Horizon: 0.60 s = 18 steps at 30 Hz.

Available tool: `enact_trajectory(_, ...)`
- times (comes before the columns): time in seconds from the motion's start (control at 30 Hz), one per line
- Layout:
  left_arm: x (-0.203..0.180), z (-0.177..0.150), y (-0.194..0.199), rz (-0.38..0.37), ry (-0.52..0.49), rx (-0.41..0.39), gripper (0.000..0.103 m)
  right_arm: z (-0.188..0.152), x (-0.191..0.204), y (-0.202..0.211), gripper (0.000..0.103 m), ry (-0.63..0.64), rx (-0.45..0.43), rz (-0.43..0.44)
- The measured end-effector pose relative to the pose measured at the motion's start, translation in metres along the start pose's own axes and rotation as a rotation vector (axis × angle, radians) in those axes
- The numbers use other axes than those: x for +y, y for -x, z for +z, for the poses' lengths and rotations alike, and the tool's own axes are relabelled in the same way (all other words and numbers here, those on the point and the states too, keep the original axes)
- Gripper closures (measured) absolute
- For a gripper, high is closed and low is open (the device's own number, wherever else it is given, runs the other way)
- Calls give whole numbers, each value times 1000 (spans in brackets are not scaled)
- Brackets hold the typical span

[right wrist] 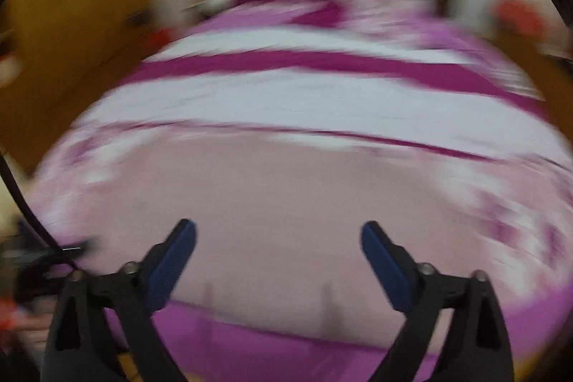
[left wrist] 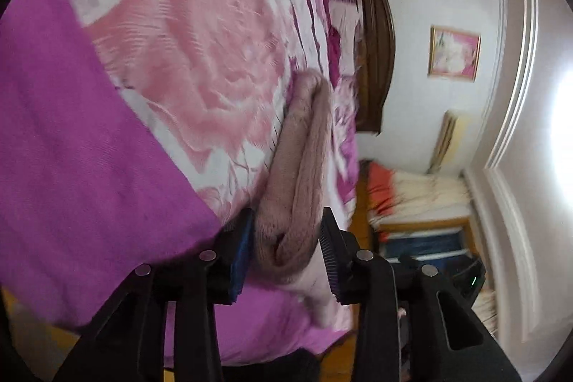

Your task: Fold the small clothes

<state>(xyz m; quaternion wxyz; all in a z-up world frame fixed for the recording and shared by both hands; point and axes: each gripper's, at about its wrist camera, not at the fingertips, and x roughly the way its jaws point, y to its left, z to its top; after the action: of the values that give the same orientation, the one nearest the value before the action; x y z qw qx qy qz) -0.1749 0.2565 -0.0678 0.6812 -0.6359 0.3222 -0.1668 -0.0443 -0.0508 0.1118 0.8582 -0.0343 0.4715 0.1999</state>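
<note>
A folded, fuzzy dusty-pink garment (left wrist: 304, 160) lies on the floral bedspread (left wrist: 200, 52) in the left wrist view, which is rolled sideways. My left gripper (left wrist: 286, 238) has its blue-padded fingers on either side of the garment's near end and is shut on it. My right gripper (right wrist: 279, 238) is wide open and empty, above the pink and purple bedspread (right wrist: 286, 188). The right wrist view is heavily blurred, and the garment does not show in it.
The bed has a dark wooden headboard (left wrist: 372, 34). A framed picture (left wrist: 454, 53) hangs on the white wall. A shelf with orange and cream cloth (left wrist: 412, 196) stands beside the bed. Yellow-brown floor or furniture (right wrist: 71, 42) lies left of the bed.
</note>
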Motion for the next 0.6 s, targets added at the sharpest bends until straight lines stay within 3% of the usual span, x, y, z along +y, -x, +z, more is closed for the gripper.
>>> enact_trajectory(0.07, 2, 1, 0, -7, 0, -2, 90, 27, 44, -32, 4, 62, 96, 23)
enact_trajectory(0.2, -9, -7, -4, 39, -94, -16, 87, 56, 119, -79, 4, 204, 215, -37)
enact_trajectory(0.33, -21, -12, -7, 87, -178, -20, 85, 56, 178, -131, 4, 384, 327, -200)
enact_trajectory(0.47, -31, -17, -16, 143, -238, -5, 85, 46, 205, -178, 5, 465, 416, -373)
enact_trajectory(0.57, -37, -18, -21, 162, -269, 24, 86, 40, 210, -196, 23, 458, 396, -502)
enact_trajectory(0.6, -40, -16, -25, 163, -274, 35, 95, 38, 209, -199, 25, 455, 398, -511)
